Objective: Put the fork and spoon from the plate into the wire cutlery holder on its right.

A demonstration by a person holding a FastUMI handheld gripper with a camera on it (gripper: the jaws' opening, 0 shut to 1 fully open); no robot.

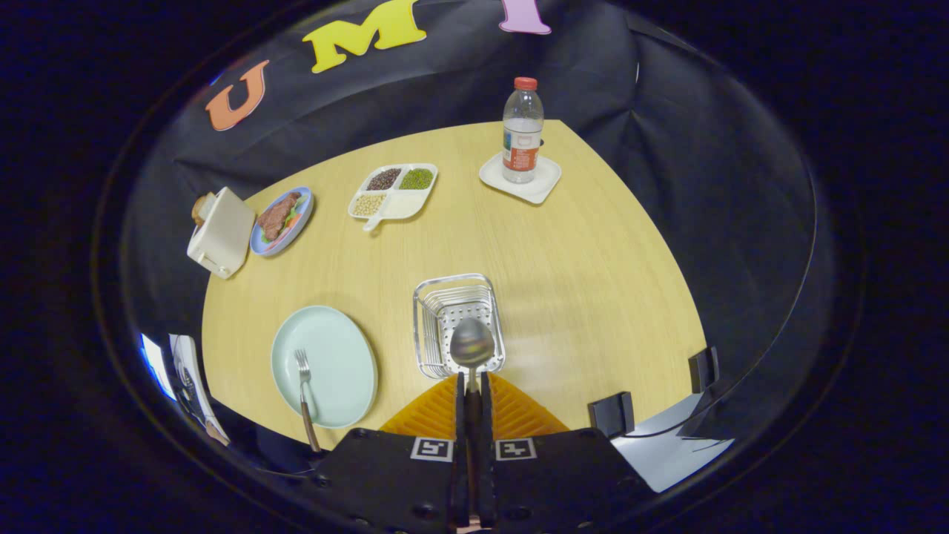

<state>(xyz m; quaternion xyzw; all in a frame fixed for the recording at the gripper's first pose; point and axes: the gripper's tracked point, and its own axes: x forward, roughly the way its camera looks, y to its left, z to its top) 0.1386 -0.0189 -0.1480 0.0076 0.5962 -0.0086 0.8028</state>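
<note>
Spoon (pixel 472 343) is held by its handle between the fingers of the gripper (pixel 472 382), which are pressed together on it. Its long axis runs straight forward along the fingers, bowl leading. The bowl appears to hang over the near part of the wire cutlery holder (pixel 458 325); height above the mesh floor cannot be judged.

Wire cutlery holder is the reference for the rest. It stands on the wooden table (pixel 578 267) directly ahead of the fingers, open side up. The pale green plate (pixel 324 366) lies to its left, close by but apart from it. The fork (pixel 303 389) rests on that plate, tines pointing away from the gripper, brown handle running back over the plate's near rim. Its long axis is roughly parallel to the spoon's.

Beyond the holder stand a divided tray of beans (pixel 394 191) and a water bottle (pixel 522 130) on a white square dish; both are well apart from it.

Judgement: the spoon is at the point of delivery, already aligned with the holder; a downward tilt and release should suffice. The fork is not yet dealt with.
</note>
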